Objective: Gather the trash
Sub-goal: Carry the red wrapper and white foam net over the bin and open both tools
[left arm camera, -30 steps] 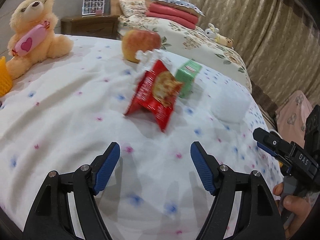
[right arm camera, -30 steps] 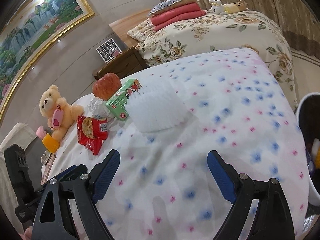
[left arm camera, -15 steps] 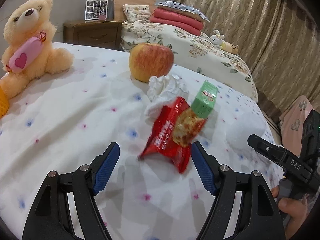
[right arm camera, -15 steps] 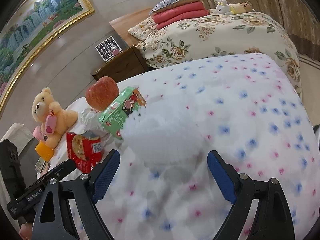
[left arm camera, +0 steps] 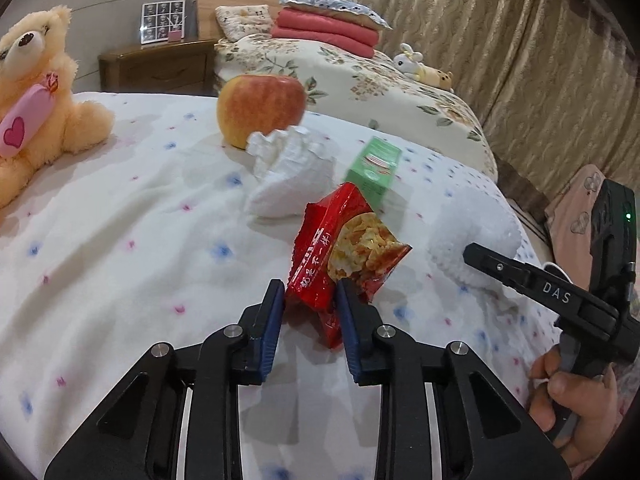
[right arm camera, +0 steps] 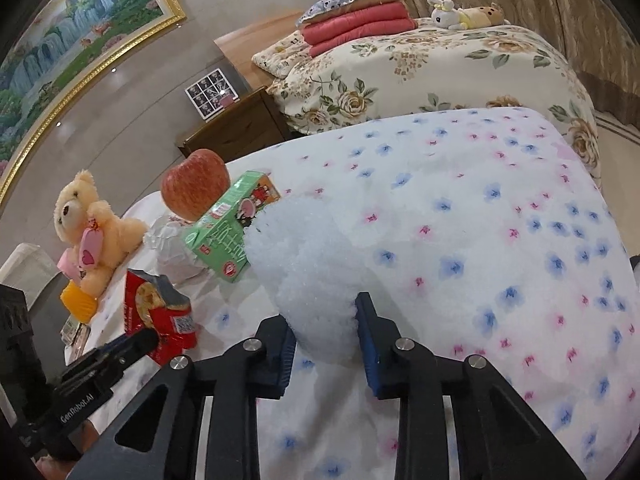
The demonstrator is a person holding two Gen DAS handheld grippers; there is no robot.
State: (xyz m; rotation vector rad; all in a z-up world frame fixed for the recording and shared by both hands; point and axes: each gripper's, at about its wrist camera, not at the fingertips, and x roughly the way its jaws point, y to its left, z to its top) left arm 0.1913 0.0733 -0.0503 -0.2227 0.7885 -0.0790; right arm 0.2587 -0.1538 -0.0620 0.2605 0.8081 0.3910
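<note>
Two grabs at once, both tools' jaws just been closing. Left tool (left arm camera: 310,294) pinches the red snack wrapper (left arm camera: 344,256) at its bottom edge; wrapper sits on the bed (left arm camera: 120,220) just in front of the crumpled tissue (left arm camera: 292,176). Right tool (right arm camera: 324,330) clamps the white foam net (right arm camera: 308,264), right of the wrapper, touching the green carton (right arm camera: 232,224). Probably both light: wrapper crinkly and slick, so grip the edge; foam squashy, grip its middle.
</note>
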